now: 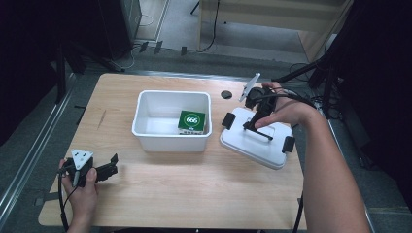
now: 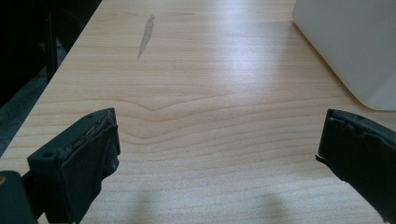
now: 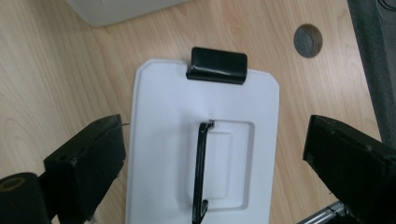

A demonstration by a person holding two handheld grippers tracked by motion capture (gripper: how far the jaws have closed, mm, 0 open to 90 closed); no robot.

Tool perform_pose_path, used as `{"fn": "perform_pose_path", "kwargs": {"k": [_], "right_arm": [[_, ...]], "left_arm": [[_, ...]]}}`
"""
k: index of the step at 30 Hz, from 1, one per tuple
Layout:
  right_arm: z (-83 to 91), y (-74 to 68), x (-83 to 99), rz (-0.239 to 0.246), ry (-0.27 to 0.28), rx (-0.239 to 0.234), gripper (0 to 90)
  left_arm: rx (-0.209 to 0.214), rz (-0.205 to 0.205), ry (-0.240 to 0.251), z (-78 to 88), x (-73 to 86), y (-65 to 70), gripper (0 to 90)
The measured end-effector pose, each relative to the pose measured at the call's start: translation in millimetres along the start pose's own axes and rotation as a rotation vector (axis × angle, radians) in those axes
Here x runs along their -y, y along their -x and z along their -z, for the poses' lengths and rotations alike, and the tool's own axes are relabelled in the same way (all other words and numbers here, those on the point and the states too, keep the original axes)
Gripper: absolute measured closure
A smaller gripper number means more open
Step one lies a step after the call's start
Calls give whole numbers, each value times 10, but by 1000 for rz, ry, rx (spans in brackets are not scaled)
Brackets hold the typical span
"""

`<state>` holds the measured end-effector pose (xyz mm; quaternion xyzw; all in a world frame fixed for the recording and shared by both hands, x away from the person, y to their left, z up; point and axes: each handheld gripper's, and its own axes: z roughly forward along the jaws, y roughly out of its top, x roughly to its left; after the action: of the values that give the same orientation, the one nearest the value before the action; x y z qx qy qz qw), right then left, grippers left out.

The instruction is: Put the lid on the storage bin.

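I see the right gripper (image 1: pixel 253 121) poised over the lid (image 1: pixel 252 141) beside the bin (image 1: pixel 145 121), jaws wide astride its black handle (image 3: pixel 200 172), left gripper (image 1: pixel 109 167) wide open low on the table (image 1: pixel 194 184), box (image 1: pixel 191 121) in bin reads "666".

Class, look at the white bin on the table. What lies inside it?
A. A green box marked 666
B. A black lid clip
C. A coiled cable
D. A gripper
A: the high view shows a green box with 666 on its top inside the bin, toward its right side.
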<state>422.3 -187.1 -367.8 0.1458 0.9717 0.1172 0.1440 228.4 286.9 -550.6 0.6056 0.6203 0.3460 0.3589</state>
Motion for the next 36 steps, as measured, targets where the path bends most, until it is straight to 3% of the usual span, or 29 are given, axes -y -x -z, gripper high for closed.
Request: {"fn": "perform_pose_path", "kwargs": {"k": [13,25,28,31,36], "right_arm": [[-189,-6,235,-39,-30,-13,129],[-441,-24,468,-69,-55,-29,354],[-484,-27,498,-76,-54,-34,376],[-546,-16,538,-90,-59,-25,423],[-666,24,641,-125,-77,-52,522]], "left_arm": [[0,0,1,-1,0,1,0],[0,-2,1,-1,1,3,0],[-1,-3,0,-1,0,6,0],[0,-3,1,0,1,5,0],[2,-3,-1,0,1,4,0]]}}
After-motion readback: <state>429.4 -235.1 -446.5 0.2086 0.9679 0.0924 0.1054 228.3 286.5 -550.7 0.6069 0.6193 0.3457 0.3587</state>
